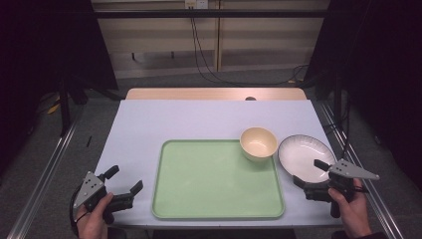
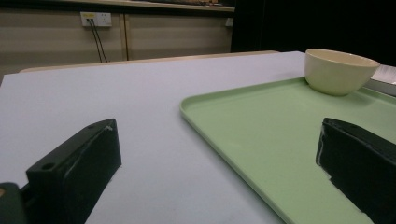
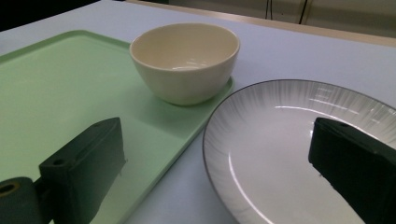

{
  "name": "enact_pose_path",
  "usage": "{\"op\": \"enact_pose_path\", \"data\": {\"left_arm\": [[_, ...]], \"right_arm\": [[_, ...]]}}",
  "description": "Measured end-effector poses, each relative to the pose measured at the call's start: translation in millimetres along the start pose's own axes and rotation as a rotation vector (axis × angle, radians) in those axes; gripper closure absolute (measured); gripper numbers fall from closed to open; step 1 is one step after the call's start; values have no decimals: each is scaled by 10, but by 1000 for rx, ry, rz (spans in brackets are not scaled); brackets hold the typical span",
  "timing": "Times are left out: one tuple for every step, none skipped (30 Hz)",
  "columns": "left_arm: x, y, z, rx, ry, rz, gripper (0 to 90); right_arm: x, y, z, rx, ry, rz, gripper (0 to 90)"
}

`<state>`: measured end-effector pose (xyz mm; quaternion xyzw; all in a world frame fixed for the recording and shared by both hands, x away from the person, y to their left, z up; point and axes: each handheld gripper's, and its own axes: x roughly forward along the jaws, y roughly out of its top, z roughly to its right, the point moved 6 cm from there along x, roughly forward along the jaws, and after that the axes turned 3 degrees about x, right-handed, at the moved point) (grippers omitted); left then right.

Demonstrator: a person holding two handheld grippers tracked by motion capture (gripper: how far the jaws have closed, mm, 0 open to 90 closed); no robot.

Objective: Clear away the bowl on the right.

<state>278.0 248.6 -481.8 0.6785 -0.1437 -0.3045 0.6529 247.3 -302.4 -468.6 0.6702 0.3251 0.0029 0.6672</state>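
The right claw (image 1: 309, 173) sits at the lower right of the high view, its jaws spread wide and holding nothing, one jaw over the near edge of the white plate (image 1: 306, 157) and the other just short of it. In the right gripper view the plate (image 3: 299, 149) takes up the lower right of the frame, lying on the bench (image 3: 289, 51) just beside the green tray (image 3: 56, 79), its dark rim close to the tray's edge. The cream bowl (image 1: 258, 143) stands upright in the tray's upper right corner, near the plate but apart from it. The left claw (image 1: 125, 180) rests at the lower left of the high view, jaws also open and empty, just left of the tray (image 1: 219, 179)
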Motion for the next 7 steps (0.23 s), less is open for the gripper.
{"op": "enact_pose_path", "data": {"left_arm": [[1, -1, -2, 1, 0, -2, 0], [1, -1, -2, 1, 0, -2, 1], [4, -1, -5, 4, -1, -3, 0], [4, -1, -5, 4, -1, -3, 1], [8, 0, -8, 4, -5, -1, 1], [15, 1, -6, 5, -7, -2, 0], [14, 0, -3, 9, -7, -5, 0]], "right_arm": [[-20, -46, -21, 21, 16, -7, 33], [-20, -46, -21, 21, 16, -7, 33], [-51, -70, -22, 16, 21, -5, 30], [-61, -74, -18, 15, 22, -6, 26], [-61, -74, -18, 15, 22, -6, 26], [-63, -74, -8, 16, 22, -7, 26], [-64, -75, -11, 11, 29, -11, 26]]}}
